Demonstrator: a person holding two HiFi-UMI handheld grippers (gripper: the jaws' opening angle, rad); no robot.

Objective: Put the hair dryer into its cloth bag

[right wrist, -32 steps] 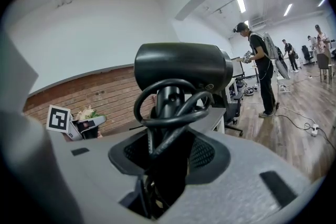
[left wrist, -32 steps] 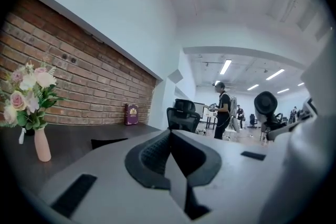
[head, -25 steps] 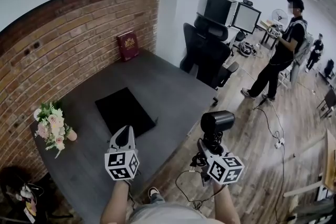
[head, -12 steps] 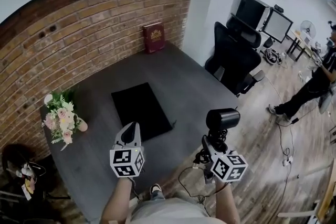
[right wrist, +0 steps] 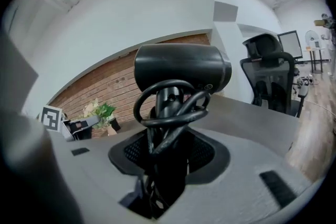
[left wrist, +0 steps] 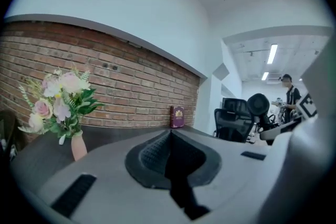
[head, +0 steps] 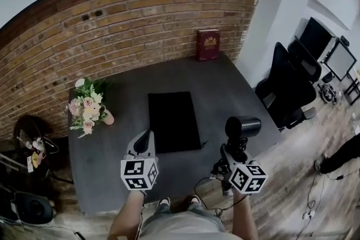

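The black hair dryer [head: 242,126], cord looped round its handle, is grasped by the right gripper [head: 229,155] over the grey desk's [head: 112,143] near right edge. The black cloth bag [head: 173,121] lies flat mid-desk, apart from it. The left gripper [head: 143,144] is clenched, empty. Judging from this, the bagging is all left to do.

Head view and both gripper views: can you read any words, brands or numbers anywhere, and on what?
No text here can be read.
On the red book: gold print on the cover, too small to read.
On the hair dryer: no label shows.
On the left gripper and the right gripper: square black-and-white marker patterns, no letters.
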